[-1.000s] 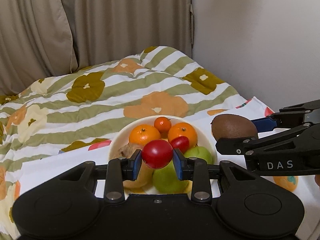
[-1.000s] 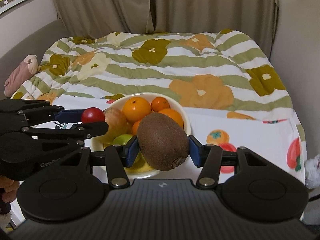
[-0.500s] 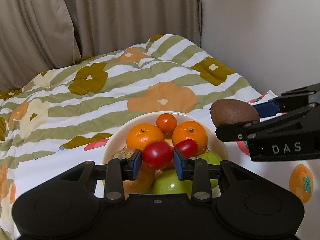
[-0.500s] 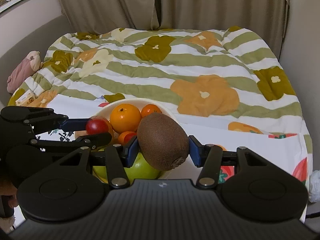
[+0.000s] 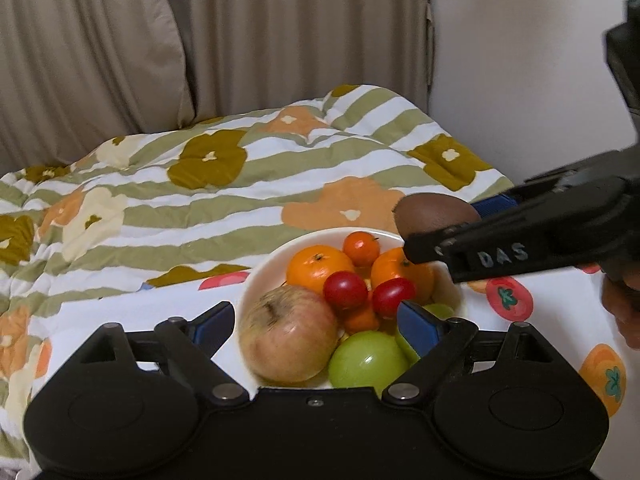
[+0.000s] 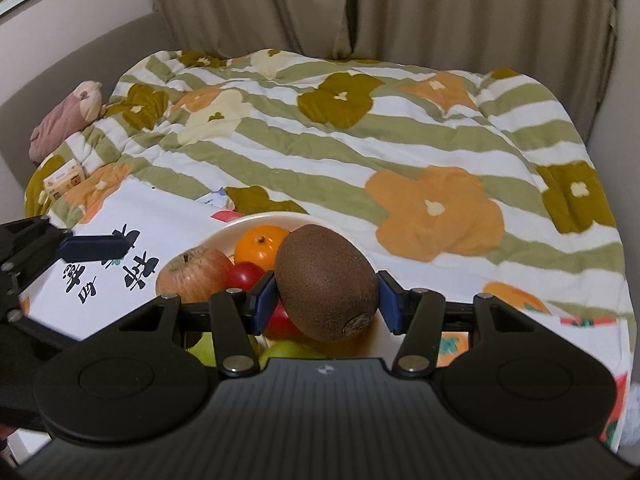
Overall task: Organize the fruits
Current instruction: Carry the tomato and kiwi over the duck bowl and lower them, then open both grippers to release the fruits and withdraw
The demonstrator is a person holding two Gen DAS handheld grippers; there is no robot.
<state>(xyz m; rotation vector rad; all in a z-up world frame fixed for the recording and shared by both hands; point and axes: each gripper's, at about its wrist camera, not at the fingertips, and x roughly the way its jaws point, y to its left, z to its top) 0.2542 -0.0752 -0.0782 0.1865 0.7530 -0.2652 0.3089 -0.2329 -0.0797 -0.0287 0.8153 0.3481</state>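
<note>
Left tongs point(image 5: 316, 322): jaws opening, blue pads wide apart, nothing pressed between them; poised over the near side of the bowl point(image 5: 256, 284), with the apple point(image 5: 289, 334) and a green fruit point(image 5: 366, 358) lying in the gap below.

Right tongs point(image 6: 327, 300): clamped on one kiwi point(image 6: 326, 282), pads against both its sides, held above the bowl's right rim. In the left wrist view this kiwi and its black finger cover part of the rightmost orange.

Bowl, white, one, on the printed cloth point(image 5: 552, 320) at the near edge of the bed. Contents visible:
- apple, reddish-yellow, one, at the near left;
- oranges point(image 5: 320, 266), two large, at the far side;
- small orange fruit point(image 5: 361, 247), one, at the far rim; another small orange piece sits low in the middle;
- red tomatoes point(image 5: 345, 291), two, side by side on top of the pile;
- green fruits, two, at the near right; the left tongs' right pad partly hides the second.

Surroundings: striped floral quilt point(image 6: 360, 152), one, over the bed beyond the bowl; pink soft toy point(image 6: 66, 118), one, at the far left edge; small carton point(image 6: 64, 178), one, near it; beige curtains point(image 6: 440, 8) behind. A person's hand point(image 5: 624, 304) shows at the right edge of the left wrist view.
</note>
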